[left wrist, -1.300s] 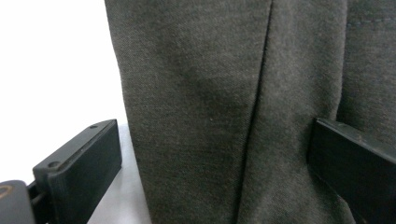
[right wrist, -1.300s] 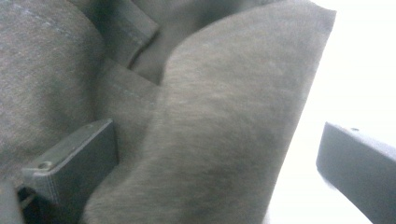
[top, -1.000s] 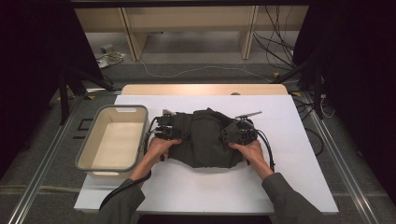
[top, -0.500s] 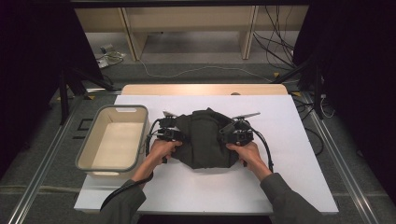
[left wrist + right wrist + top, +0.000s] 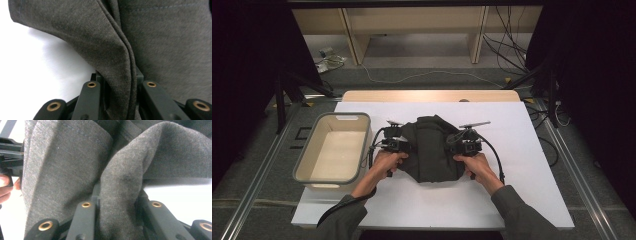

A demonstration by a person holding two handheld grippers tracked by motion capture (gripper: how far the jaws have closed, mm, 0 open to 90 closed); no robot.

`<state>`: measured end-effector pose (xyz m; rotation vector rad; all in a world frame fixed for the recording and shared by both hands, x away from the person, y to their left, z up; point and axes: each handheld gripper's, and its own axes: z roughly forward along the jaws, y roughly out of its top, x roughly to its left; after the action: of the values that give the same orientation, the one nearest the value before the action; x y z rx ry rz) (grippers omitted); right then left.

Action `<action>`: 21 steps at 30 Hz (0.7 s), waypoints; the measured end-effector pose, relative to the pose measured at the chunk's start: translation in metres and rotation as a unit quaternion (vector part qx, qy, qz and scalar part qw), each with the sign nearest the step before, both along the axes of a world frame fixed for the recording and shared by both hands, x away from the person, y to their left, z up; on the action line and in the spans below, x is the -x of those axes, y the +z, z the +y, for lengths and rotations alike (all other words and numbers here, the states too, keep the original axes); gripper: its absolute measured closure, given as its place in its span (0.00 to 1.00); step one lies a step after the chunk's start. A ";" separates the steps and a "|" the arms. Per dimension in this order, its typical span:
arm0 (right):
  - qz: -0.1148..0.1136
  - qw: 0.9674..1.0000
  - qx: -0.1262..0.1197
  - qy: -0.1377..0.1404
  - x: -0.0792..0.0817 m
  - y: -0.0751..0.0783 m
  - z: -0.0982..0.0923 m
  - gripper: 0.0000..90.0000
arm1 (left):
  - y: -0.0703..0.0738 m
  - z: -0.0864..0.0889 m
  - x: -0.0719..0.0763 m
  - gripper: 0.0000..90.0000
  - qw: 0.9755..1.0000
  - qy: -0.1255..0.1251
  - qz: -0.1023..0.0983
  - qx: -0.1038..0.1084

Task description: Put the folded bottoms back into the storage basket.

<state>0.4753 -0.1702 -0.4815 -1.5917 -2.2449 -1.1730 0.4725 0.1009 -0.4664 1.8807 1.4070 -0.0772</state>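
Fabric fills both gripper views: a dark grey garment [image 5: 431,149], bunched into a mound, lies at the middle of the white table [image 5: 522,165], with the left gripper [image 5: 398,145] at its nine o'clock edge and the right gripper [image 5: 464,146] at its three o'clock edge.

In the left gripper view a folded ridge of the cloth [image 5: 122,75] runs straight down between the two black jaws, which have just been closing and now pinch it from both sides. In the right gripper view a thicker roll of the same cloth [image 5: 117,202] sits between the jaws, which have likewise just been closing and now clamp it. So each gripper holds a side fold of the garment, narrow on the cloth, neither wide.

From above, the bundle's long axis runs roughly twelve to six o'clock, and the two grips face each other across its short axis. Neither hand is nearer; they stand about level, one on each flank. The cloth still rests on the table.

At nine o'clock from the left gripper, just beside it, stands an empty beige plastic tub [image 5: 332,150]. I judge that the coming move turns on this: the garment hangs between two opposed pinches, so a lift would have to rise evenly on both sides, and any carry toward the tub would lead with the left hand.
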 end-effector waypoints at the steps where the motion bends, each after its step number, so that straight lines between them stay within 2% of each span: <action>1: -0.003 1.000 -0.002 0.002 0.001 0.002 0.000 0.81 | 0.002 0.000 0.001 0.85 1.000 -0.004 -0.004 0.002; 10: -0.019 0.999 -0.037 0.005 0.006 0.014 0.001 0.82 | 0.026 0.004 0.012 0.85 0.999 -0.016 -0.030 0.017; 13: -0.030 0.998 -0.050 0.006 0.010 0.025 0.003 0.82 | 0.040 0.010 0.017 0.85 0.999 -0.019 -0.047 0.021; 21: -0.050 0.996 -0.067 0.006 0.016 0.041 0.008 0.82 | 0.057 0.018 0.023 0.85 0.997 -0.022 -0.067 0.022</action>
<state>0.4593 -0.1626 -0.4402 -1.4999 -2.1799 -1.3974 0.4494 0.1188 -0.4095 1.8451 1.2629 -0.0035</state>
